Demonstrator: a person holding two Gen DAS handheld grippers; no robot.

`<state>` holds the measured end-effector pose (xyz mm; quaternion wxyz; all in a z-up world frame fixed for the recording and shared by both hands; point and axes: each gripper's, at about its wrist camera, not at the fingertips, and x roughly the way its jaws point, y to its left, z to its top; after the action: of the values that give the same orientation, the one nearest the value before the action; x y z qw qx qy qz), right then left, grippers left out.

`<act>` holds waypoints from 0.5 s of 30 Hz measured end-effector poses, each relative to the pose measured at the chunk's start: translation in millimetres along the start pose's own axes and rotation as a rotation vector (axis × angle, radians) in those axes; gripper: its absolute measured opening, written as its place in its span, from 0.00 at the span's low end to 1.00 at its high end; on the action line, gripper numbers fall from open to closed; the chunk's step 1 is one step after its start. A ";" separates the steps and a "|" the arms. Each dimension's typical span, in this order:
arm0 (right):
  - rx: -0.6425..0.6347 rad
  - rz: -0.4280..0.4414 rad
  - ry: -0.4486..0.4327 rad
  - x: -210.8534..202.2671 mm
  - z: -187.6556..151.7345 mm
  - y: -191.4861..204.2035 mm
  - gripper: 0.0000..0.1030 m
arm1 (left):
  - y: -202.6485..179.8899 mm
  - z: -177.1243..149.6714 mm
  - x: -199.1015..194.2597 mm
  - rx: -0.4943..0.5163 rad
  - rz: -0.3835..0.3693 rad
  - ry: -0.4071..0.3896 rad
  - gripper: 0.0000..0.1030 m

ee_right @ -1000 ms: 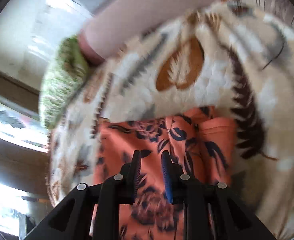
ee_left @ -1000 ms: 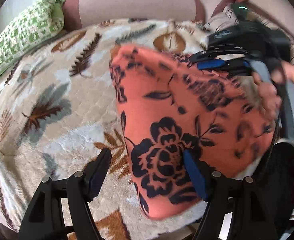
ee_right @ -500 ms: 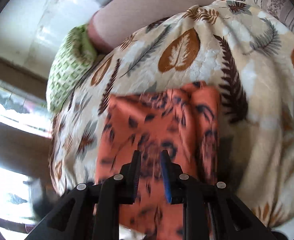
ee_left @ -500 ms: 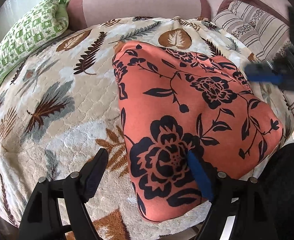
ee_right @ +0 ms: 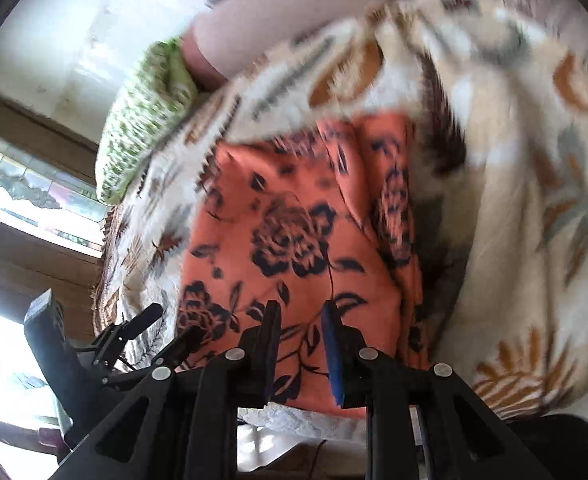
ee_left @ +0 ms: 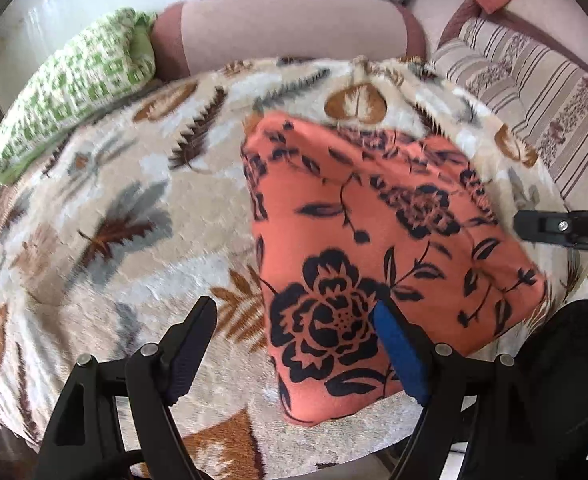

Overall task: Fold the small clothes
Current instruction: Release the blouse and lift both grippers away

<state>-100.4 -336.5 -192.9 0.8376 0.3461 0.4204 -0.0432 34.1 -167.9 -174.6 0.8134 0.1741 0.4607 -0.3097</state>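
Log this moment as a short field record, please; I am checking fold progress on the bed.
garment: orange cloth with black flower print, lying folded and flat
surface: cream plush blanket with leaf pattern
left gripper: jaws wide apart, above the cloth's near edge, holding nothing
right gripper: jaws narrowly apart, nothing between them, above the cloth
nearby: green and white patterned pillow at the blanket's far left; striped cushion at far right
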 end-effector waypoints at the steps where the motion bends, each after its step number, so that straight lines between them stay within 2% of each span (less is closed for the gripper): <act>1: -0.009 -0.003 -0.020 -7.1 0.3 5.0 0.24 | -0.1 1.6 -5.7 0.001 0.006 -0.015 0.80; 3: -0.019 -0.009 -0.072 -22.0 0.2 13.2 0.27 | 3.3 5.8 -21.6 0.000 0.029 -0.060 0.80; 4: -0.025 -0.014 -0.092 -28.1 2.1 17.9 0.37 | 4.5 7.8 -26.7 0.000 0.037 -0.076 0.80; 5: -0.034 -0.025 -0.115 -33.9 1.2 22.4 0.61 | 6.4 9.5 -33.4 -0.001 0.046 -0.097 0.80; 6: -0.050 -0.035 -0.154 -39.1 0.2 28.8 0.72 | 8.9 11.0 -40.5 -0.004 0.059 -0.117 0.80; 7: -0.067 -0.040 -0.187 -44.3 -0.3 33.2 0.76 | 11.9 12.7 -47.0 -0.008 0.071 -0.133 0.80; 15: -0.067 -0.001 -0.178 -45.5 -5.1 49.4 0.76 | 28.6 15.6 -77.7 -0.043 0.092 -0.199 0.80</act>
<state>-115.2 -306.0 -134.7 0.8827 0.3123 0.3459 -0.0602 33.4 -128.7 -100.0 0.8719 0.1463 0.3758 -0.2777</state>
